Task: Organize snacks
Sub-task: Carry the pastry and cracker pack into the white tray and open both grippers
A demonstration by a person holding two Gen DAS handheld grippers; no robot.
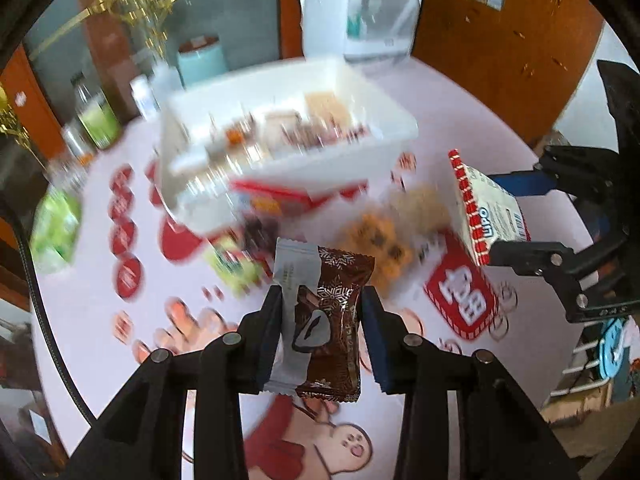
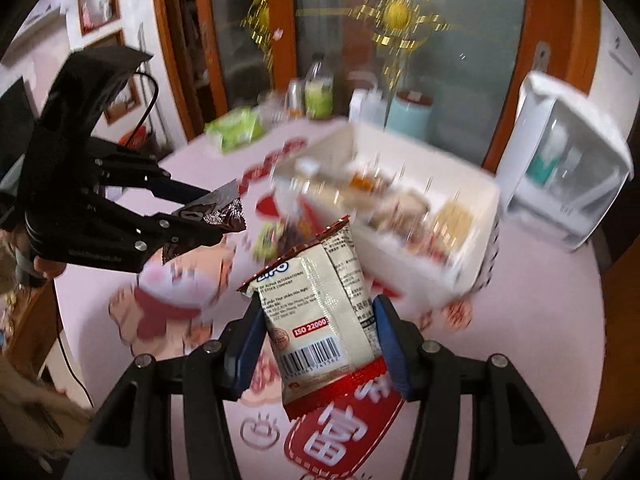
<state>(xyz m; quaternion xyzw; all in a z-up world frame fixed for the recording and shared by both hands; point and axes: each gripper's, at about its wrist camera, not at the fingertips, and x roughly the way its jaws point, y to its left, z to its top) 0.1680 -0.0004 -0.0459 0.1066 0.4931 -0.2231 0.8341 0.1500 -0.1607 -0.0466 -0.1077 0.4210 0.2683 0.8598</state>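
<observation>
My left gripper is shut on a brown and silver snack packet, held upright above the table. My right gripper is shut on a cream and red LIPO packet, also lifted clear. Each wrist view shows the other hand: the right gripper with the LIPO packet at the right, and the left gripper with the brown packet at the left. Beyond both stands a white box holding several snacks. Loose snacks, one an orange packet, lie in front of it.
A round table under a pink printed cloth carries everything. Bottles, a teal canister and a green packet stand at the back left. A white appliance sits behind the box. Wooden doors lie beyond.
</observation>
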